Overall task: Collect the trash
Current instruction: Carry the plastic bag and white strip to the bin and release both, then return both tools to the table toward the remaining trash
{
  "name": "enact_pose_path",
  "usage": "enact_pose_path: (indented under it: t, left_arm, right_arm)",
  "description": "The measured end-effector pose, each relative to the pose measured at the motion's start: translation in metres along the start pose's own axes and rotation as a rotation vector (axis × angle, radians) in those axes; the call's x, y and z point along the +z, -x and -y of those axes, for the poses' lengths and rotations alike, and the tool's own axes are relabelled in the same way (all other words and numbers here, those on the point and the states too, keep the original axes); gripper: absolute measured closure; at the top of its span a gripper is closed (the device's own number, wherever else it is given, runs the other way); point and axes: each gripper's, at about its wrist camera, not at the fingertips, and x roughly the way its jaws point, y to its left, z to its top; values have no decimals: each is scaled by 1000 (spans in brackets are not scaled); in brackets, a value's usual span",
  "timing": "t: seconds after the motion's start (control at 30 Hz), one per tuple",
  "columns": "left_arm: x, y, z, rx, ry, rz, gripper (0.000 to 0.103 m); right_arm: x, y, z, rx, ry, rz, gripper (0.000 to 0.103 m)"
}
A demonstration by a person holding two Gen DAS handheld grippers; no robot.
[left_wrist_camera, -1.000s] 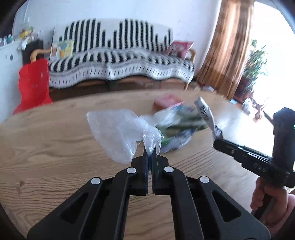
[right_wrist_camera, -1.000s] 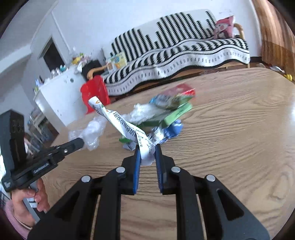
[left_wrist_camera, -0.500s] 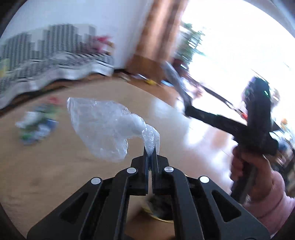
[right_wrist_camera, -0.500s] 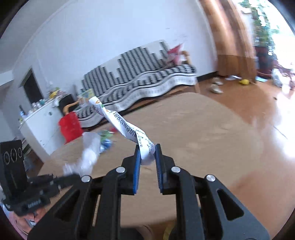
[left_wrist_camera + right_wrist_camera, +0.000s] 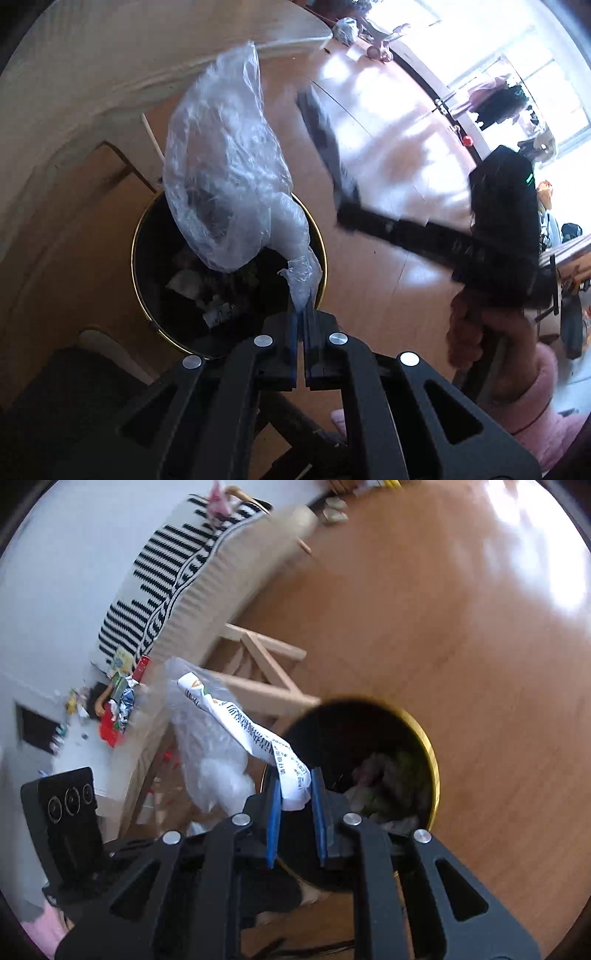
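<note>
My left gripper point(image 5: 303, 317) is shut on the twisted end of a clear plastic bag point(image 5: 229, 177) and holds it over a black trash bin with a gold rim point(image 5: 147, 317) on the floor. Crumpled trash point(image 5: 199, 291) lies inside the bin. My right gripper point(image 5: 295, 794) is shut on a white printed wrapper strip point(image 5: 255, 731) beside the same bin point(image 5: 434, 760). The right gripper point(image 5: 341, 214) with its blurred wrapper point(image 5: 325, 136) shows in the left wrist view, to the right of the bin. The plastic bag point(image 5: 210, 753) shows in the right wrist view.
The wooden table's edge point(image 5: 110, 74) curves above the bin, with its legs point(image 5: 266, 672) beside it. More trash point(image 5: 123, 698) lies on the table top. A striped sofa point(image 5: 170, 576) stands behind. The wooden floor point(image 5: 461, 627) spreads to the right of the bin.
Both grippers have swung away from the table and now point down at the trash bin on the floor. Each holds the same item as before.
</note>
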Motion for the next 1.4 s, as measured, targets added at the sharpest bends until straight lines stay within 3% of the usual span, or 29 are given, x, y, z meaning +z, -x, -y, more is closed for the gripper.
enact_pose_path:
  t: [0.4, 0.8, 0.9, 0.93, 0.97, 1.0, 1.03, 1.13, 1.2, 1.27, 1.33, 1.4]
  left_arm:
    - [-6, -9, 18, -9, -54, -39, 102]
    - [-7, 0, 15, -26, -42, -7, 102]
    - [-6, 2, 10, 6, -17, 10, 101]
    - [-6, 2, 8, 26, -3, 15, 91]
    - [-6, 1, 6, 50, 17, 10, 51]
    - [-6, -2, 4, 80, 47, 2, 22]
    - [-8, -1, 3, 110, 69, 28, 8]
    - [-8, 6, 6, 98, 63, 72, 7]
    - [-8, 16, 8, 92, 58, 107, 7]
    - [-3, 40, 10, 84, 51, 187, 7]
    - [2, 85, 7, 102, 53, 315, 7]
    - [7, 134, -7, 175, 49, 432, 6]
  right_arm:
    - [1, -10, -6, 2, 0, -23, 87]
    - [8, -14, -16, -21, 32, -29, 87]
    - [9, -14, -18, -30, 41, -22, 87]
    - [11, -13, -19, -30, 42, -18, 77]
    - [12, -12, -19, -31, 37, -9, 39]
    - [14, -9, -18, -36, 28, 11, 20]
    - [16, -5, -18, -61, 14, 36, 8]
    - [22, 3, -15, -114, -5, 68, 7]
    - [25, 15, -18, -209, 15, 134, 7]
    - [26, 24, -24, -305, 71, 199, 7]
    - [27, 26, -29, -389, 125, 231, 7]
    - [30, 25, -37, -444, 165, 253, 7]
